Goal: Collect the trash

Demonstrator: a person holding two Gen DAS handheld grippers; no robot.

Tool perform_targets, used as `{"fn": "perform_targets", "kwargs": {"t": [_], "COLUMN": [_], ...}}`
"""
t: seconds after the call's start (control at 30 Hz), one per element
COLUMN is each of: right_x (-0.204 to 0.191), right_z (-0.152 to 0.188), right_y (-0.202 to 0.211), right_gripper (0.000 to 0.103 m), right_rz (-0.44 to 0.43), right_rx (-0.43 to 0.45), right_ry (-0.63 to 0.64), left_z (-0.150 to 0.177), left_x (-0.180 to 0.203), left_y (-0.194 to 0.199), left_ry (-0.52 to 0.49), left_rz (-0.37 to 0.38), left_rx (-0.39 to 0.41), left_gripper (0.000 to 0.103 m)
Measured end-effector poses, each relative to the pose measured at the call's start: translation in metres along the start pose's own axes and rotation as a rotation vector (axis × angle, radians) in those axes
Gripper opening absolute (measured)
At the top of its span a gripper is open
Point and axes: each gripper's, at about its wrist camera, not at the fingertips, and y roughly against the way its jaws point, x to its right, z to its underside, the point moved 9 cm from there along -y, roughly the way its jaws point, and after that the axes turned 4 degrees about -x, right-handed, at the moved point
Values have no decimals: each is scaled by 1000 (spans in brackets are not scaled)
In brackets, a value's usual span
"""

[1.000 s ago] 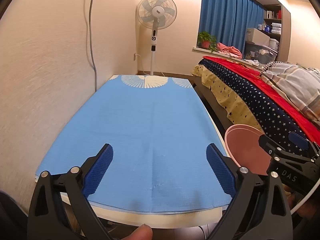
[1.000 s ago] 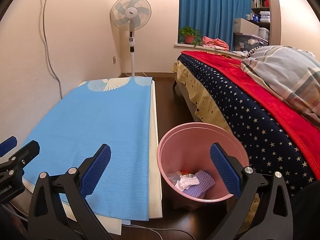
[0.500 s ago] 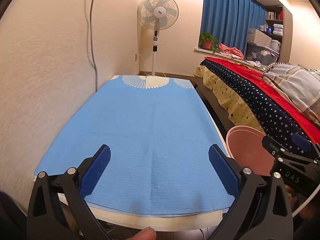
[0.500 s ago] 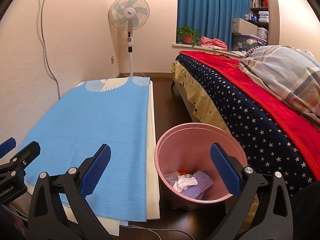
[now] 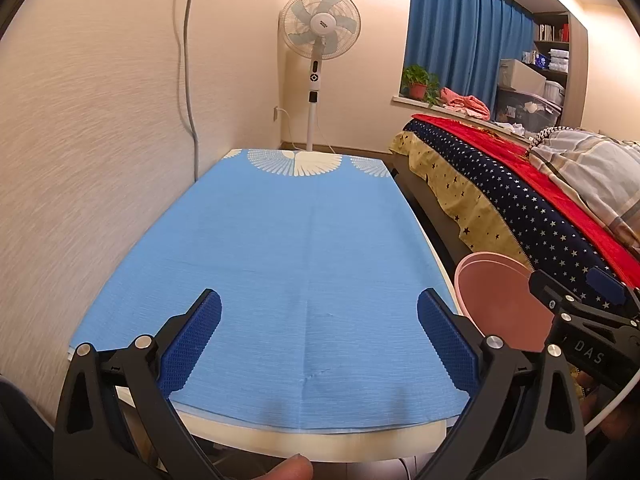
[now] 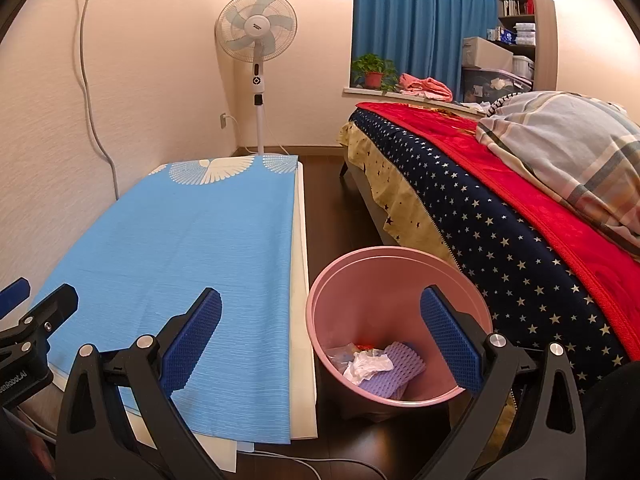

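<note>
The pink bin [image 6: 400, 320] stands on the floor between the tabletop [image 6: 180, 248] and the bed [image 6: 500, 220]. Crumpled trash [image 6: 372, 364] lies at the bottom of the bin, between the spread fingers of the right gripper [image 6: 320, 336] and below them. The left gripper [image 5: 319, 340] is over the tabletop with fingers wide apart and nothing in them.

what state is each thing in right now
left gripper: open, holding nothing
right gripper: open, holding nothing
bin: upright on the floor, trash at the bottom
trash: lying in the bin
cloth: spread flat on the table
curtain: drawn shut
fan: upright, plugged in
</note>
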Motion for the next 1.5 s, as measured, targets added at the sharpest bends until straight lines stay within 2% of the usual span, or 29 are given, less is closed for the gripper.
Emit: {"fn": "perform_targets", "kwargs": {"t": [1.5], "right_x": [4], "right_z": [-2], "right_y": [-1], "right_gripper": [98], "right_rz": [8], "right_rx": [4], "right_ry": [-6], "left_z": [7], "left_x": [3], "left_y": [-2], "left_ry": [5], "left_rz": [8], "left_rx": [-8], "left_gripper": [95]}}
